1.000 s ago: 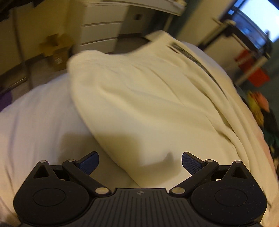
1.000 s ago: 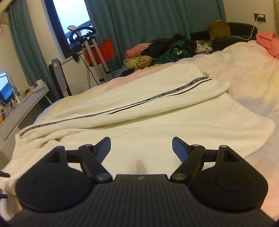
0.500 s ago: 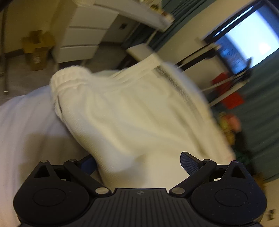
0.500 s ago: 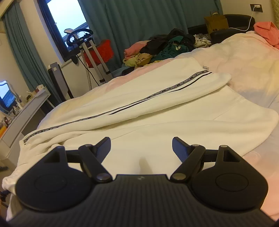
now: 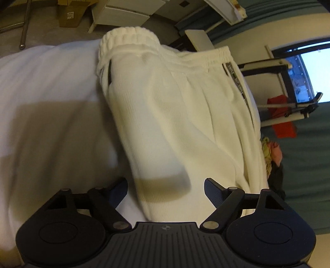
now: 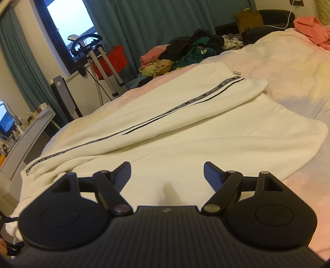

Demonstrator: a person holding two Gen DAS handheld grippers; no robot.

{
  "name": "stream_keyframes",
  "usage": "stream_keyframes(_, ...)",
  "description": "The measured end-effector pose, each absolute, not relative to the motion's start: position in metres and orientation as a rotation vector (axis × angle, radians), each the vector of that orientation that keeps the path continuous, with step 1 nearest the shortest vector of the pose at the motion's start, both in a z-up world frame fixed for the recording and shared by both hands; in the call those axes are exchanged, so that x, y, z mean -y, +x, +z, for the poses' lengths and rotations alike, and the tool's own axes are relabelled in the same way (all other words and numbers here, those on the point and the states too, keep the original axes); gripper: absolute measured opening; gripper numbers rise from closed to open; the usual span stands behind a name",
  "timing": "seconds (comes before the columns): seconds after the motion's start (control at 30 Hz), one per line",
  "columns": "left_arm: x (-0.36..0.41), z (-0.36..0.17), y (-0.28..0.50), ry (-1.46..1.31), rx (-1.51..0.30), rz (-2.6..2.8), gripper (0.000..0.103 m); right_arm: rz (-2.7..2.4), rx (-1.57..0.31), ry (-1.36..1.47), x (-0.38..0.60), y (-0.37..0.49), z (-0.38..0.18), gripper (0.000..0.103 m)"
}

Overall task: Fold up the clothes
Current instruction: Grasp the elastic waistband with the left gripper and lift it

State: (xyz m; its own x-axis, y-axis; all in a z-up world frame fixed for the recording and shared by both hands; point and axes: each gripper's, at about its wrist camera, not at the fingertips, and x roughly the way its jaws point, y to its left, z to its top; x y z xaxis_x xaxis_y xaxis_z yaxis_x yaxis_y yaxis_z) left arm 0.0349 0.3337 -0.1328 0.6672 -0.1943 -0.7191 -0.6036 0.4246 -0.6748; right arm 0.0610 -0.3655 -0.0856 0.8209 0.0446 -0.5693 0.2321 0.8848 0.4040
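Observation:
White sweatpants point(image 5: 181, 115) with a grey and black side stripe lie flat on the bed, folded lengthwise. In the left wrist view the ribbed waistband point(image 5: 132, 39) is at the far end. My left gripper point(image 5: 166, 186) is open and empty, just above the fabric, its jaws either side of the pants' near edge. In the right wrist view the pants point(image 6: 185, 127) stretch from lower left to upper right, with the stripe point(image 6: 175, 109) along the top leg. My right gripper point(image 6: 167, 172) is open and empty over the lower leg.
The bed's white sheet point(image 5: 45, 115) spreads left of the pants. A pile of clothes point(image 6: 185, 53) lies at the bed's far side, a pink garment point(image 6: 311, 28) at the far right. An exercise machine point(image 6: 97, 61), a desk point(image 6: 26, 136) and white drawers point(image 5: 121, 14) stand beside the bed.
My left gripper has swung and turned toward the waistband end, which now shows clearly. My right gripper has held almost still, shifting slightly forward. Both stayed open.

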Motion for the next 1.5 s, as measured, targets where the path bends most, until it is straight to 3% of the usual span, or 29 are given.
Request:
stream_keyframes(0.1,-0.338,-0.125,0.037,-1.126,-0.774,0.27,0.065,-0.11,-0.608,0.491,0.367,0.06,-0.087,0.079)
stream_keyframes(0.27,-0.333,-0.104,0.035,-1.117,-0.597,0.134,0.059,-0.125,-0.605,0.506,0.37,0.06,-0.087,0.079)
stream_keyframes(0.33,-0.331,-0.105,0.037,-1.107,-0.618,0.154,0.059,-0.13,-0.605,0.511,0.372,0.061,-0.087,0.079)
stream_keyframes(0.43,-0.333,-0.126,0.042,-1.102,-0.806,0.288,0.058,-0.135,-0.606,0.521,0.373,0.06,-0.087,0.079)
stream_keyframes(0.47,-0.337,-0.138,0.04,-1.154,-0.851,0.315,0.048,-0.135,-0.606,0.527,0.374,0.061,-0.087,0.079)
stream_keyframes(0.67,-0.346,-0.139,0.034,-1.245,-0.78,0.321,0.041,-0.148,-0.602,0.556,0.38,0.061,-0.088,0.079)
stream_keyframes(0.7,-0.346,-0.137,0.034,-1.234,-0.757,0.322,0.029,-0.155,-0.599,0.57,0.382,0.061,-0.088,0.079)
stream_keyframes(0.8,-0.344,-0.128,0.033,-1.25,-0.659,0.269,0.016,-0.198,-0.585,0.641,0.399,0.06,-0.091,0.079)
stream_keyframes(0.9,-0.339,-0.115,0.034,-1.215,-0.585,0.204,0.016,-0.256,-0.566,0.744,0.423,0.055,-0.097,0.079)
stream_keyframes(0.97,-0.338,-0.11,0.035,-1.181,-0.611,0.217,0.017,-0.301,-0.557,0.83,0.439,0.05,-0.105,0.079)
stream_keyframes(1.07,-0.339,-0.122,0.04,-1.194,-0.717,0.284,0.029,-0.353,-0.551,0.951,0.461,0.042,-0.117,0.08)
stream_keyframes(1.23,-0.344,-0.137,0.047,-1.211,-0.8,0.321,0.028,-0.383,-0.553,1.097,0.479,0.031,-0.136,0.08)
stream_keyframes(1.4,-0.343,-0.127,0.051,-1.127,-0.776,0.324,0.013,-0.408,-0.538,1.184,0.495,0.018,-0.148,0.081)
stream_keyframes(1.5,-0.348,-0.124,0.036,-1.159,-0.741,0.305,0.01,-0.434,-0.511,1.213,0.507,0.007,-0.152,0.08)
